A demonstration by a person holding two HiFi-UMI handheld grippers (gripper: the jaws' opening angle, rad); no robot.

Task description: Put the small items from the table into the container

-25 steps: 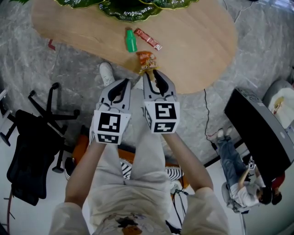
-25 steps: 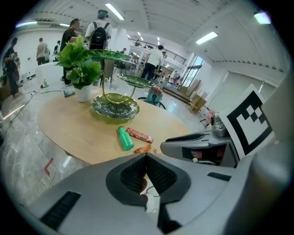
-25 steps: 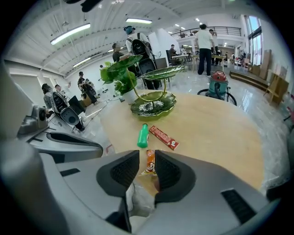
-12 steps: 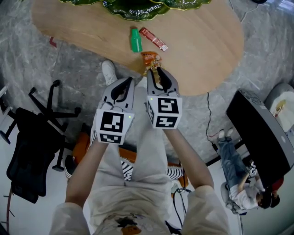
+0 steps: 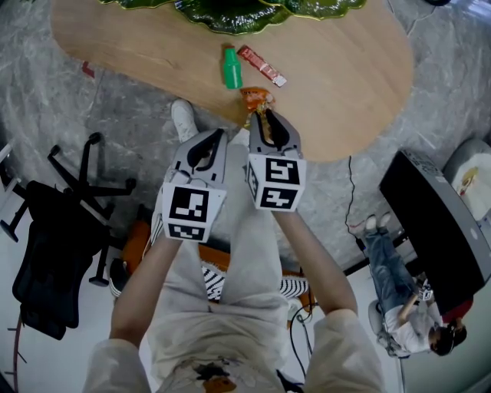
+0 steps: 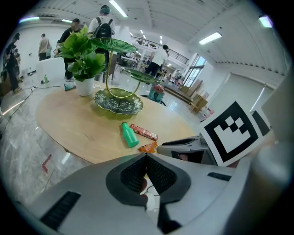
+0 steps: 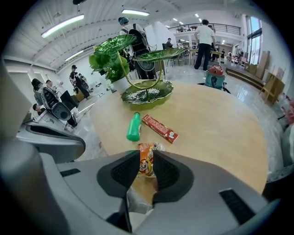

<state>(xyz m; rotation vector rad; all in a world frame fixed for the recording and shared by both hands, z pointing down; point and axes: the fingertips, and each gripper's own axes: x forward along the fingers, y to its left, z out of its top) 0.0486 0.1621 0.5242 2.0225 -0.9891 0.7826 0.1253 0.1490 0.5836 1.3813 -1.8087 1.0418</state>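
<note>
Hanging over the near edge of the wooden table [image 5: 345, 84], the right gripper [image 5: 259, 115] has its jaws partly apart and closing. The orange snack packet [image 7: 146, 160] lies flat on the tabletop between the pads, which flank it without visibly squeezing it. Just beside it, the left gripper [image 5: 215, 137] sits off the table's near edge, its jaws pressed together on nothing. A green bottle [image 5: 231, 67] and a red wrapped bar [image 5: 261, 65] lie just past the packet towards the table's middle. The green leaf-shaped dish [image 5: 238, 14] stands at the far edge.
</note>
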